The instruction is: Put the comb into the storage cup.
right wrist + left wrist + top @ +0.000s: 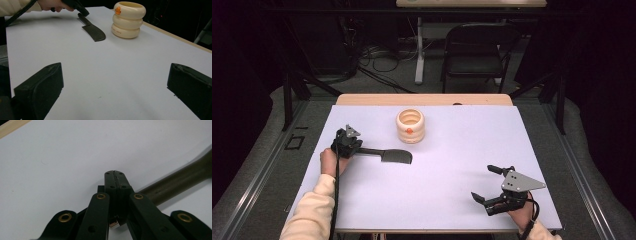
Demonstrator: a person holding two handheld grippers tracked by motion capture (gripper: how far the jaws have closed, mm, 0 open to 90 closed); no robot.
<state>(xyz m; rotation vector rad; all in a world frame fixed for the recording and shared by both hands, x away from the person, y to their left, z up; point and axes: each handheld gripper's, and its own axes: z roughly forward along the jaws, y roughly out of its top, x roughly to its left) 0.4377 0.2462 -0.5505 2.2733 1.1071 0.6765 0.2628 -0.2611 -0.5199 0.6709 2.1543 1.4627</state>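
Note:
A dark flat-bladed tool (394,156) lies on the white table top (452,150), its handle pointing left and its blade toward the middle. My left gripper (361,148) rests at the handle's end. In the left gripper view its jaws (115,173) are pressed together with nothing between them, and the handle (175,181) runs off beside them to the right. A cream ribbed cup (410,126) with an orange dot stands upright behind the blade. My right gripper (484,183) sits near the front right, open and empty, its jaws (115,82) wide apart over bare table.
A wooden strip (422,99) edges the table's far side. Beyond it are a dark folding chair (474,50) and cables on the floor. The person's cream sleeve (314,207) comes in at the front left.

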